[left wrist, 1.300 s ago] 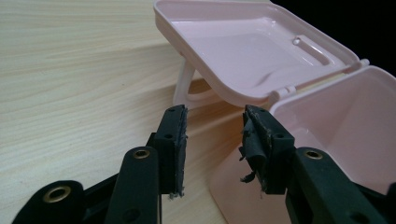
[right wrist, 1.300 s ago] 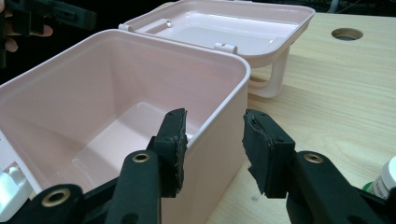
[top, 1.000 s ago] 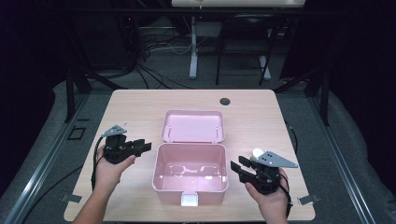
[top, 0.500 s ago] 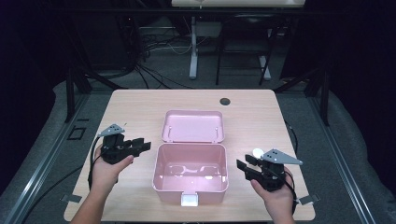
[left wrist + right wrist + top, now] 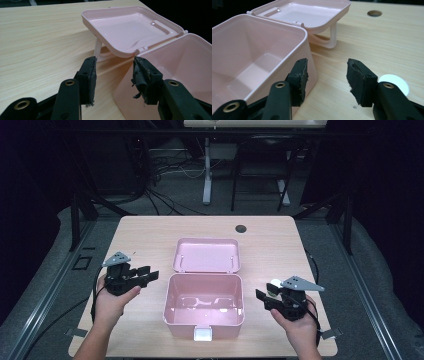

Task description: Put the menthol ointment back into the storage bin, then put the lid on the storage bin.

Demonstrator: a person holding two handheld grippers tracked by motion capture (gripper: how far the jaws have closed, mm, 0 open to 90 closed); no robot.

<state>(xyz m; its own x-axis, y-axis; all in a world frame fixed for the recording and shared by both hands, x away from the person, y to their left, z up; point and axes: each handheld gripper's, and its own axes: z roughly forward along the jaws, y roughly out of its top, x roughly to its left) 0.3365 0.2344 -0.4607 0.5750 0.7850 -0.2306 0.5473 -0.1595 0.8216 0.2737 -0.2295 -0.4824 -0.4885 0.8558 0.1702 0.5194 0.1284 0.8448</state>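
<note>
High view, open pink box [image 5: 204,306] between tools, table hole [image 5: 241,228] beyond.

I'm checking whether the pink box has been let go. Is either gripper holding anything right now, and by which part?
Nothing is held. The left gripper and right gripper both stand open beside the pink box, with nothing between their fingers; their jaws have just been opening.

Desk [image 5: 150,232]: light wood top with rounded corners and a dark round hole [image 5: 241,228] near the far edge. Pink box [image 5: 204,307]: at centre, open, its lid [image 5: 206,255] thrown back flat behind it, a white latch [image 5: 203,334] on the near wall. Left tongs [image 5: 150,276]: held in a hand left of the box, jaws parted, just been opening, nothing between them. Right tongs [image 5: 260,298]: right of the box, jaws likewise just been opening, nothing between them. A white disc [image 5: 274,285] lies just beside them.
</note>
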